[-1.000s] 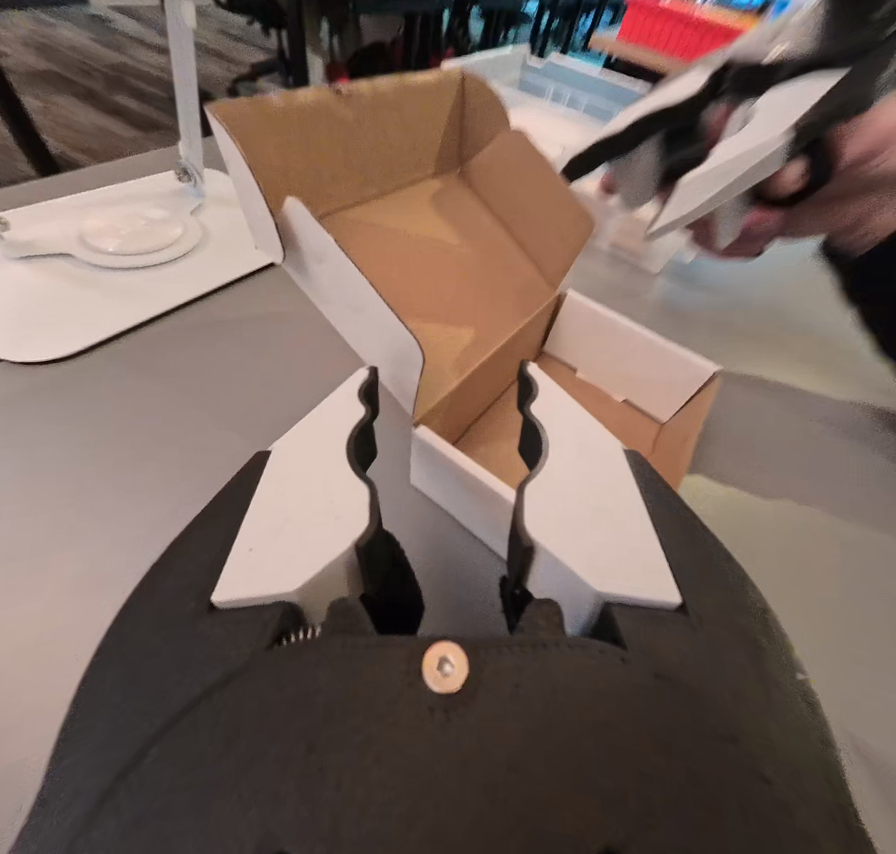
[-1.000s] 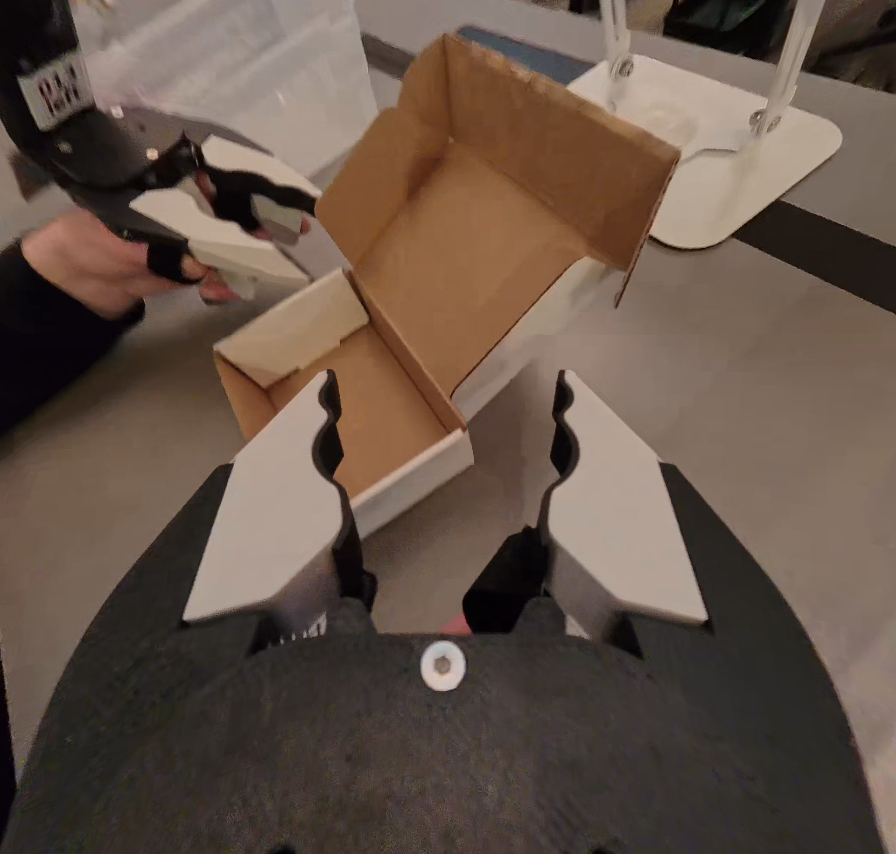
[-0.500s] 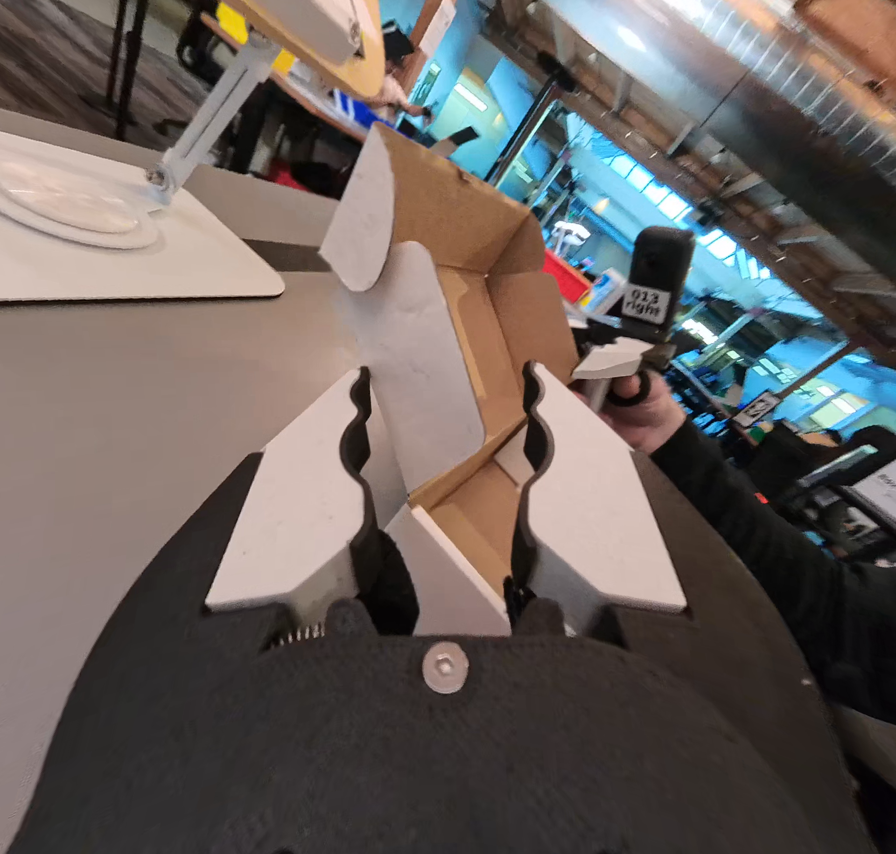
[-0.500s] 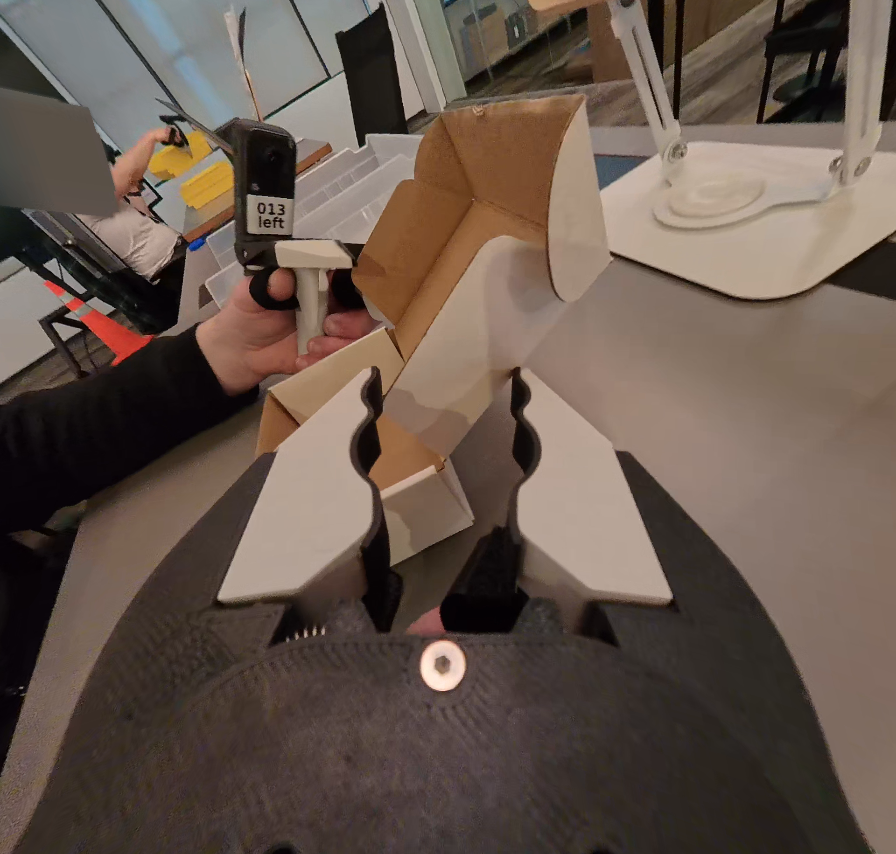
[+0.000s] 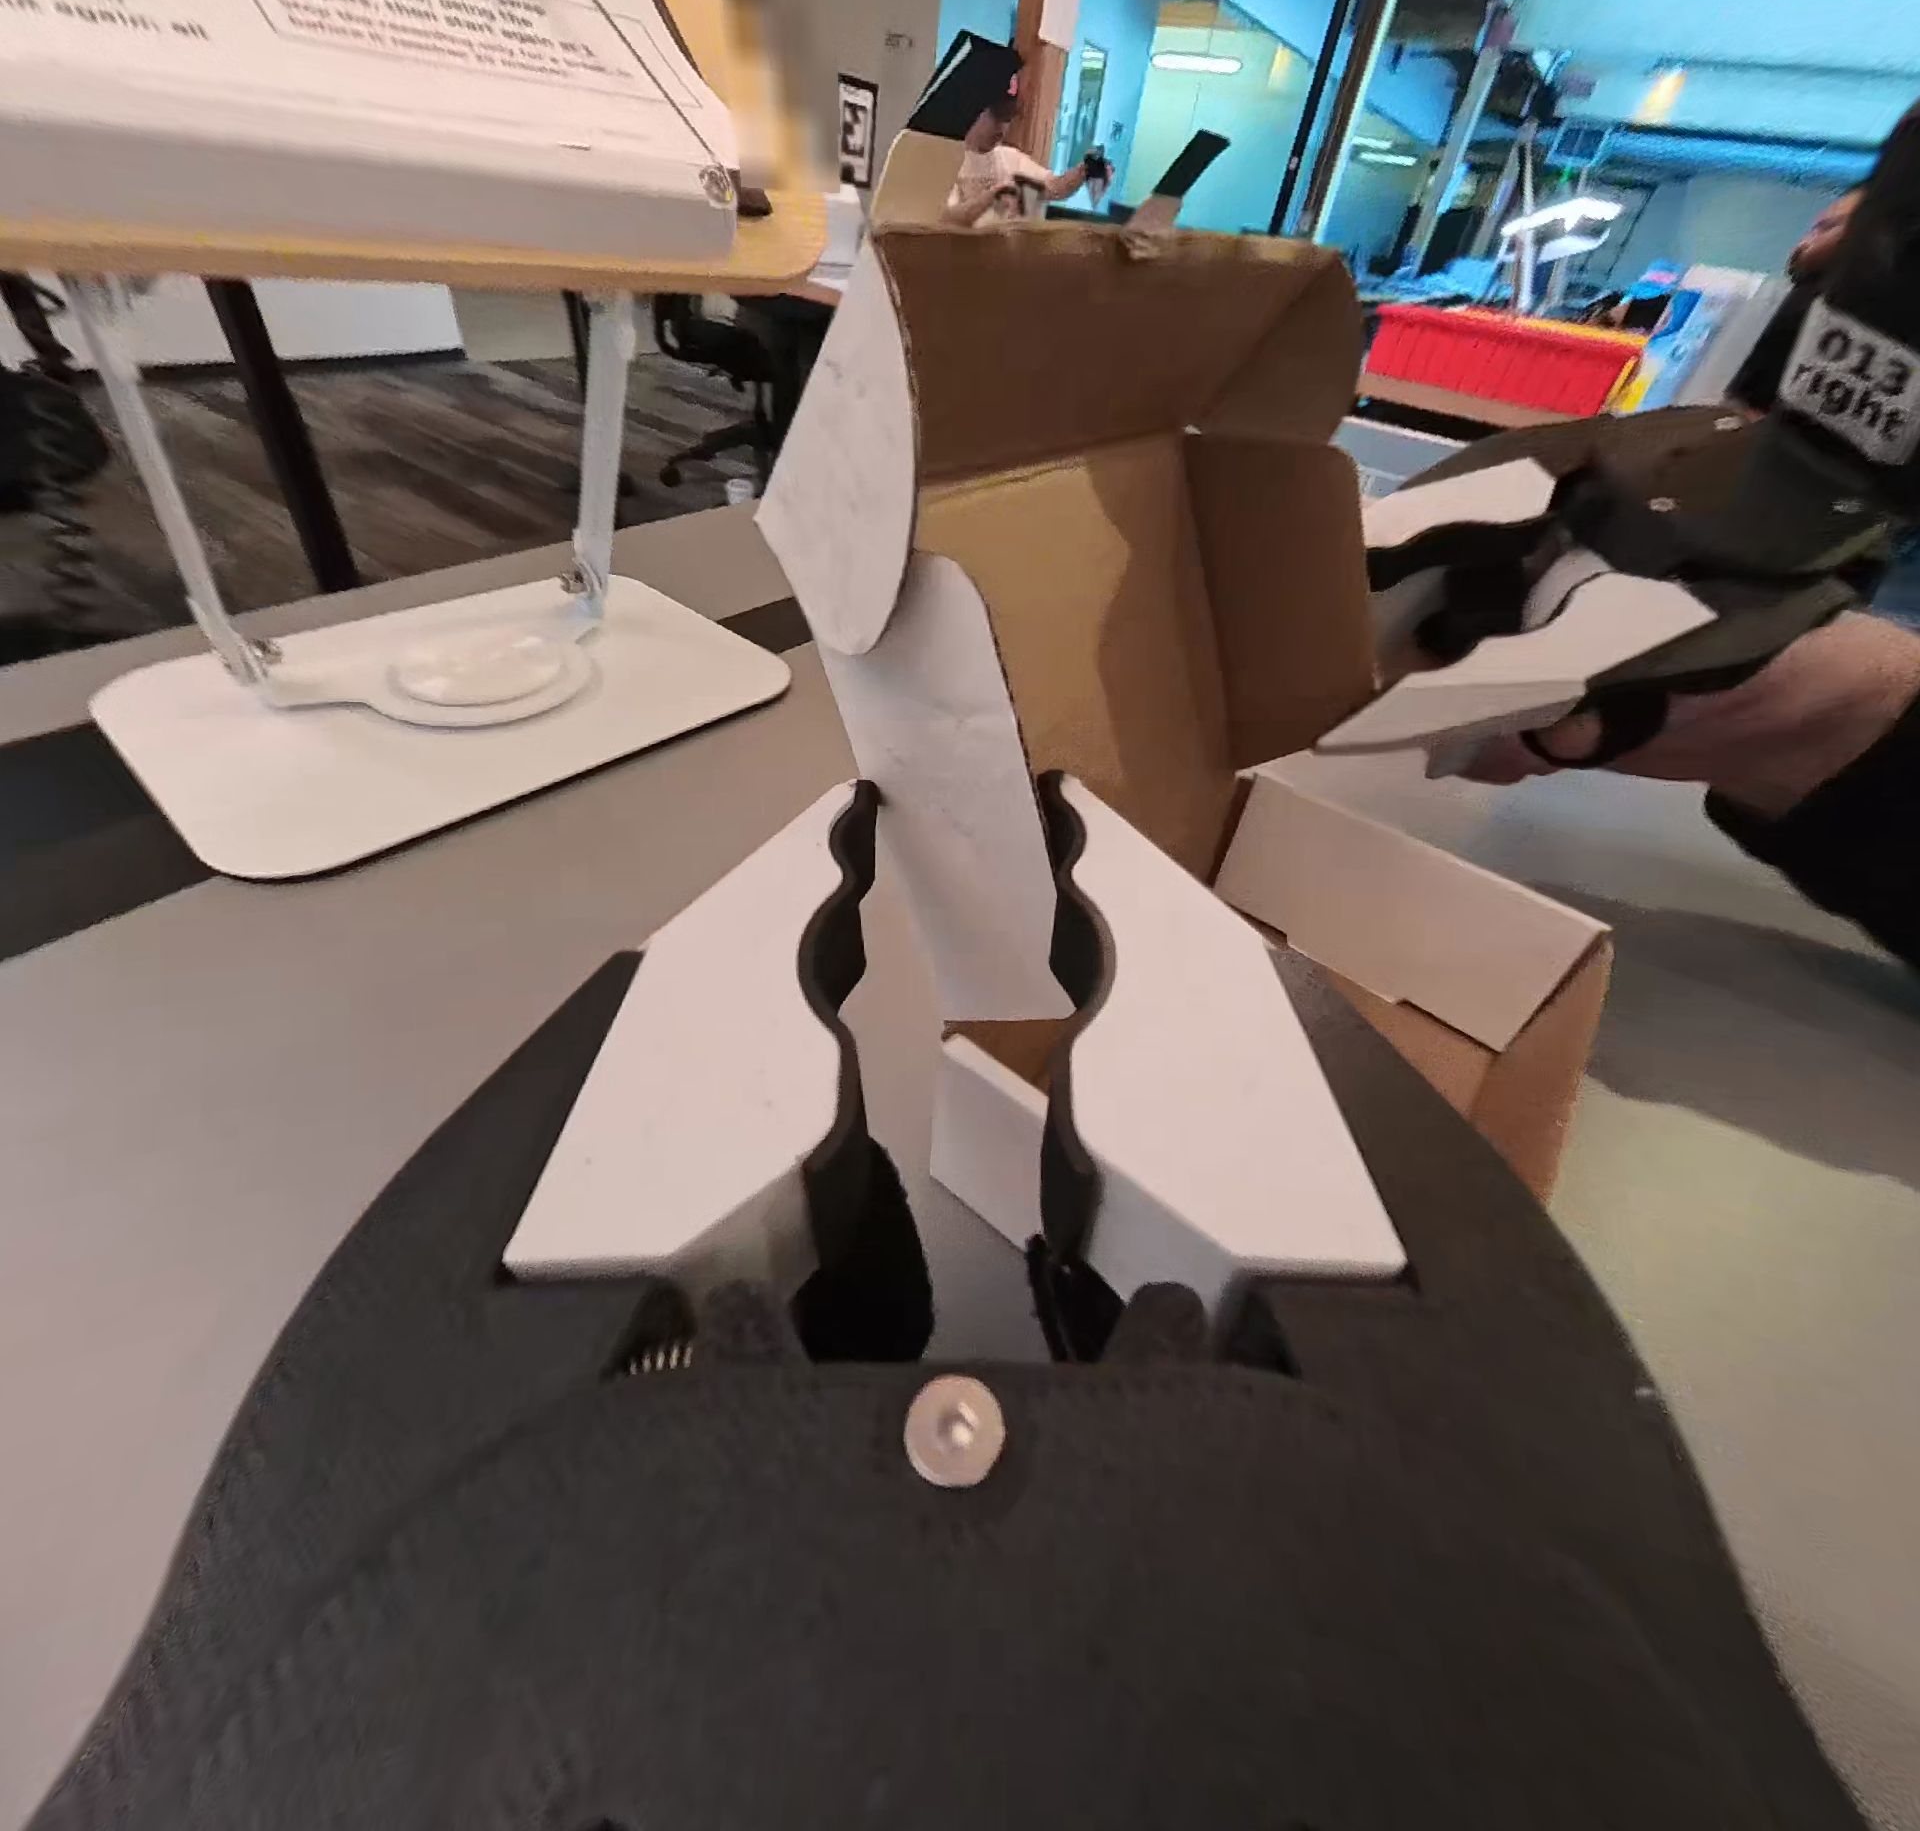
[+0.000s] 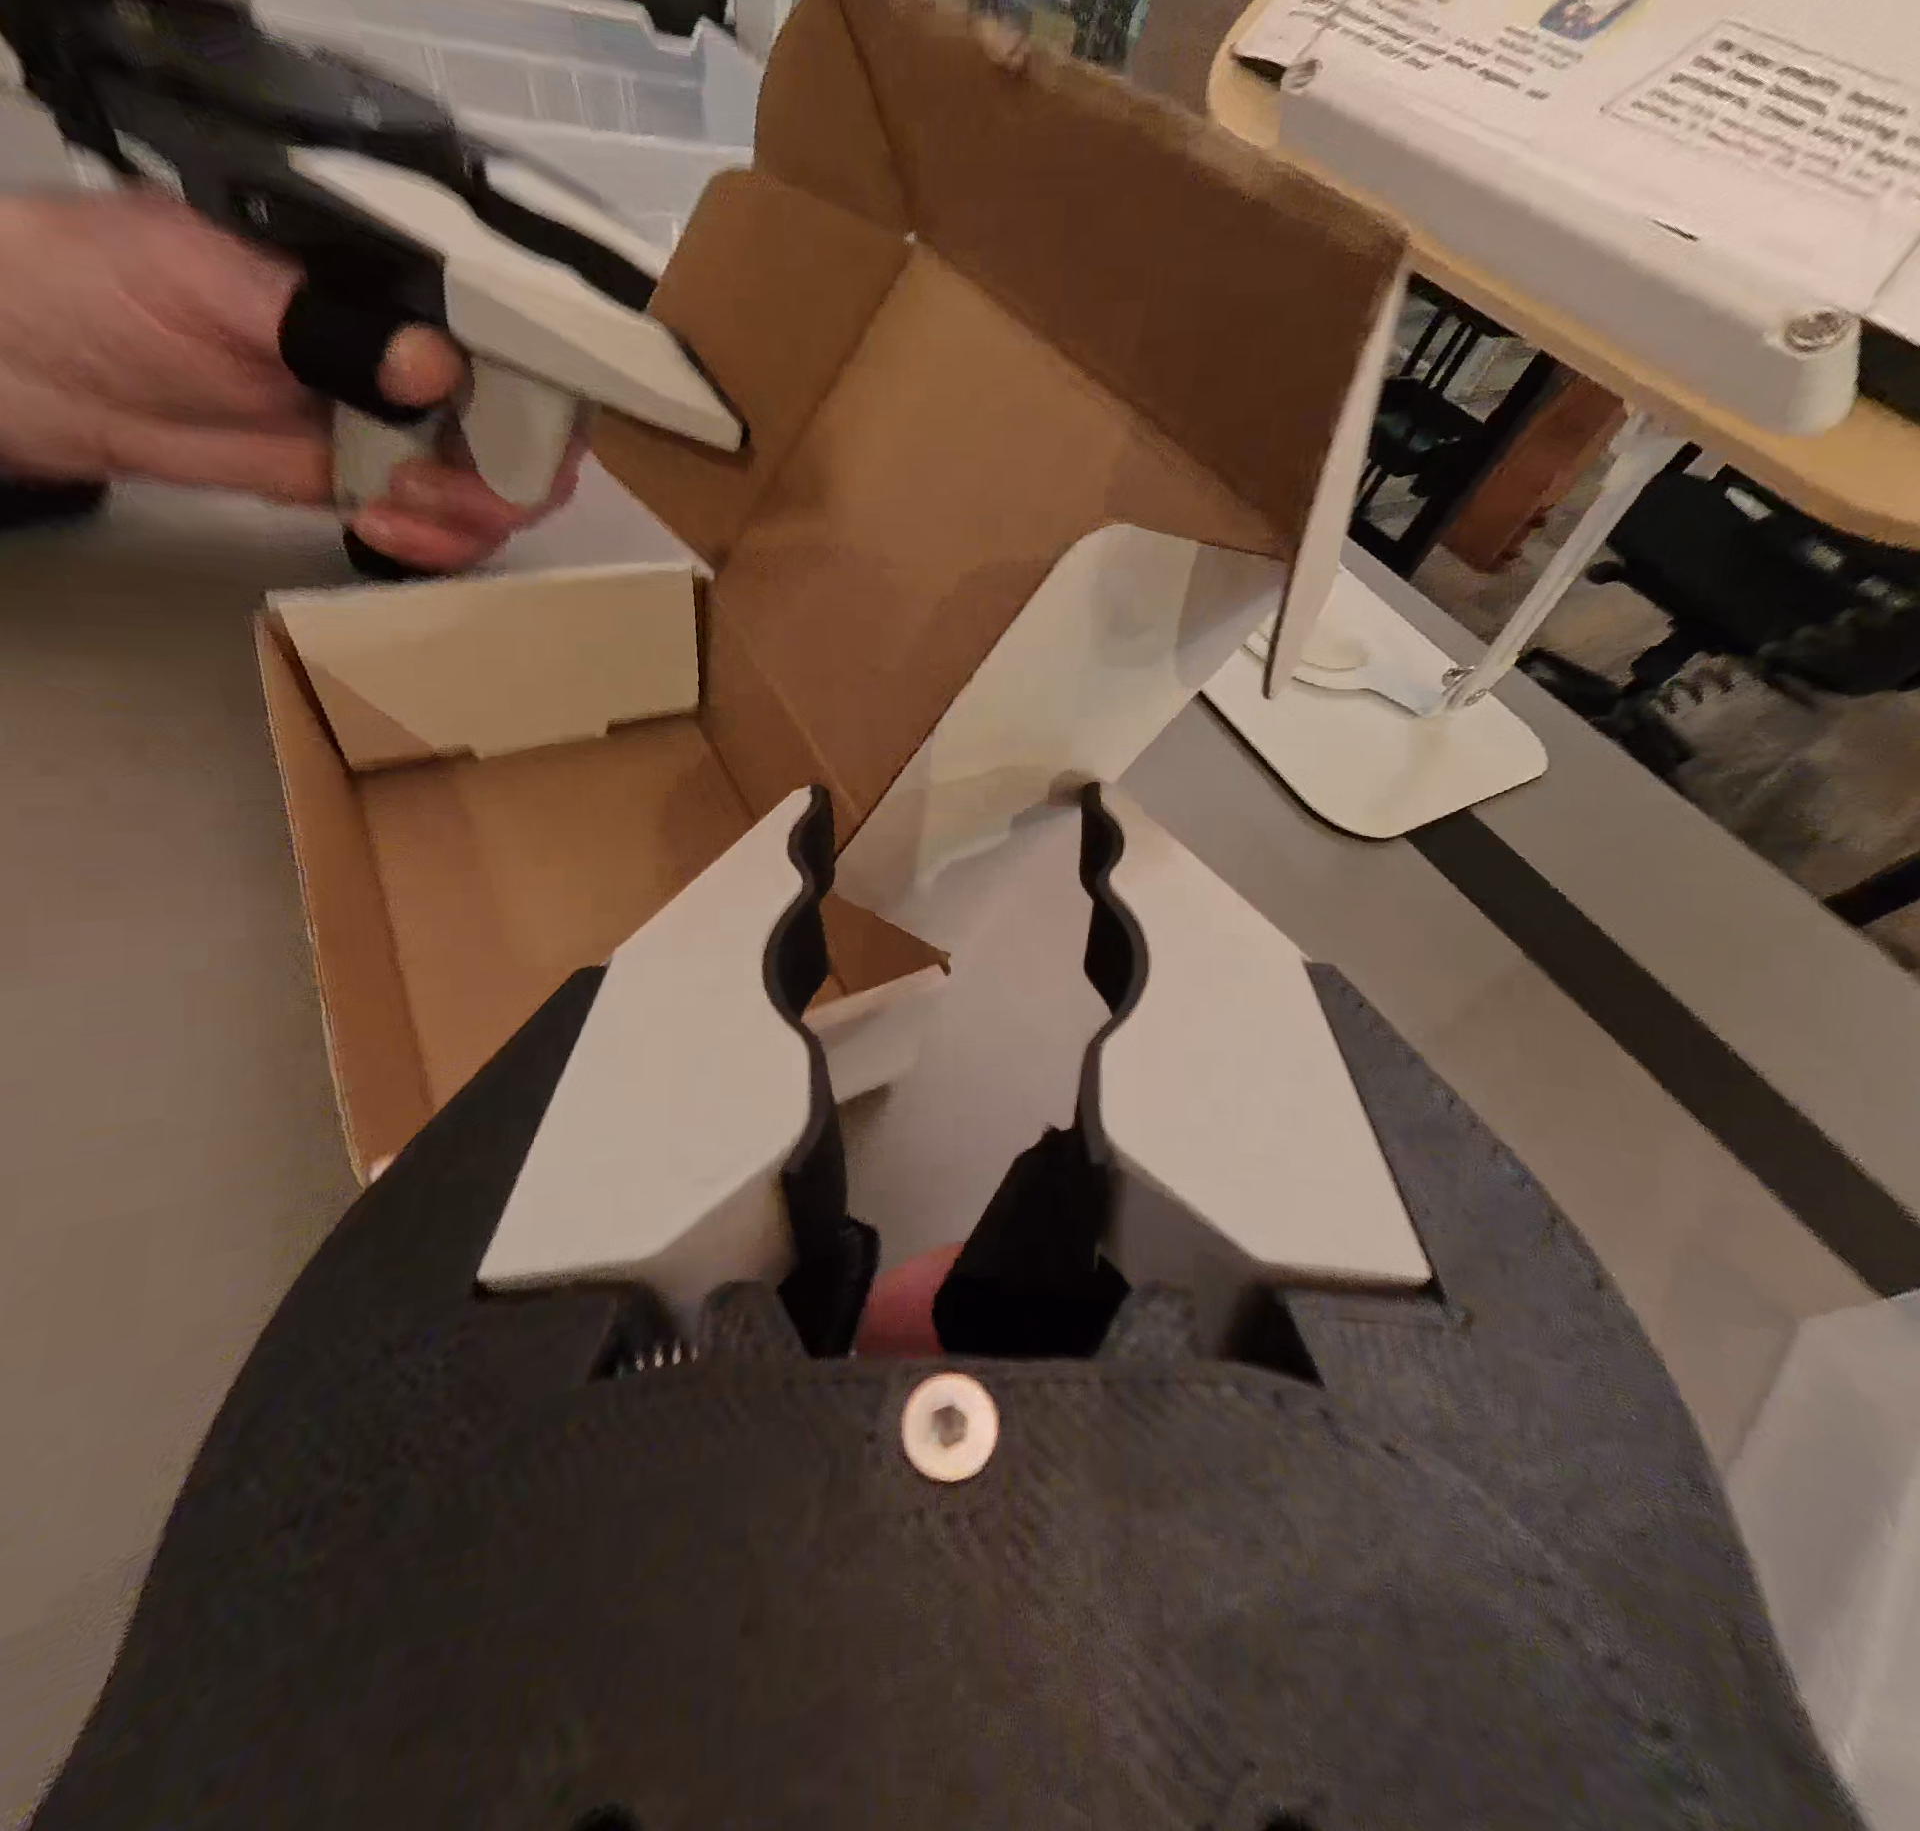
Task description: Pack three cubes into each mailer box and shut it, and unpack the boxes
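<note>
On the grey desk (image 5: 312,1054), the mailer box (image 5: 1122,638) is sitting open, its lid standing up and brown inside showing no cubes. The left tongs (image 5: 956,815) are spreading on either side of the lid's white side flap (image 5: 935,794), not pinching it. The right tongs (image 6: 951,825) are likewise gaping at the opposite flap (image 6: 1039,701). A white stand (image 5: 416,701) is sitting behind.
</note>
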Motion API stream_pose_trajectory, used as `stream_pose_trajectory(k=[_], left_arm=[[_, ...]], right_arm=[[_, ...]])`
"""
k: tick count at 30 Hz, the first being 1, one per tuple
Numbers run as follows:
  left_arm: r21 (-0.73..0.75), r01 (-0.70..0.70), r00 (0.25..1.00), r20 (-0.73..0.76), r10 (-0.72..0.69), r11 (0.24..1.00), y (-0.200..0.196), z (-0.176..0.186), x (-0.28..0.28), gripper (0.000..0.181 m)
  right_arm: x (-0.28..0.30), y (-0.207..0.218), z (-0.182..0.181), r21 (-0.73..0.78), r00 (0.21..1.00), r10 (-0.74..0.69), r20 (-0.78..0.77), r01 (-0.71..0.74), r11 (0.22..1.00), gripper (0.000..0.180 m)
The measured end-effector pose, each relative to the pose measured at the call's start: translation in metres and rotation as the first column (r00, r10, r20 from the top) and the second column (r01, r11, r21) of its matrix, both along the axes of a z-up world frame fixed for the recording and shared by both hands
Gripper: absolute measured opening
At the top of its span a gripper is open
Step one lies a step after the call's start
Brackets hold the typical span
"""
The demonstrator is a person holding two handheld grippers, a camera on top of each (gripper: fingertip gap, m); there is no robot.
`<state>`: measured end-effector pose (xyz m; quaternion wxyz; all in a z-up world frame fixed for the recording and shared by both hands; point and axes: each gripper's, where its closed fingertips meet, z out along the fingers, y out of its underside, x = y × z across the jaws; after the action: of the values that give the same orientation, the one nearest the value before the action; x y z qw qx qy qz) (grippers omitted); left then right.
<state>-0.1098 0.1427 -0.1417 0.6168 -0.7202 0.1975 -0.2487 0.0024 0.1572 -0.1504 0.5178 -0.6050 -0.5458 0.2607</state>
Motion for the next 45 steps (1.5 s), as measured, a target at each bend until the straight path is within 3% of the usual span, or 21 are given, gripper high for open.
stream_pose_trajectory(k=[6, 10, 13, 30, 35, 40, 45], left_arm=[[0.158, -0.078, 0.973, -0.205, 0.110, 0.984, -0.007, -0.001, 0.002, 0.031], [0.232, -0.058, 0.946, -0.297, 0.128, 0.971, -0.023, -0.002, 0.005, 0.033], [0.238, -0.028, 0.927, -0.358, 0.115, 0.971, -0.034, -0.007, 0.007, 0.033], [0.152, 0.083, 0.891, -0.454, -0.005, 0.985, -0.065, -0.025, 0.015, 0.042], [0.086, 0.169, 0.869, -0.484, -0.107, 0.982, -0.076, -0.037, 0.023, 0.054], [0.029, 0.233, 0.845, -0.500, -0.188, 0.972, -0.085, -0.044, 0.027, 0.048], [0.010, 0.251, 0.844, -0.491, -0.214, 0.968, -0.088, -0.044, 0.028, 0.063]], right_arm=[[0.002, -0.009, -0.005, 0.189, 0.997, -0.030, 0.070, 0.017, 0.982, 0.046], [0.005, -0.012, -0.009, 0.366, 0.982, -0.075, 0.176, 0.005, 0.931, 0.045], [0.010, -0.021, -0.012, 0.408, 0.973, -0.058, 0.223, -0.039, 0.912, 0.039], [0.020, -0.064, -0.028, 0.159, 0.961, 0.103, 0.257, -0.148, 0.976, 0.038], [0.026, -0.073, -0.031, 0.070, 0.947, 0.143, 0.286, -0.169, 0.983, 0.036], [0.032, -0.082, -0.030, -0.053, 0.943, 0.214, 0.255, -0.208, 0.977, 0.054], [0.039, -0.088, -0.026, -0.077, 0.936, 0.243, 0.254, -0.231, 0.970, 0.074]])
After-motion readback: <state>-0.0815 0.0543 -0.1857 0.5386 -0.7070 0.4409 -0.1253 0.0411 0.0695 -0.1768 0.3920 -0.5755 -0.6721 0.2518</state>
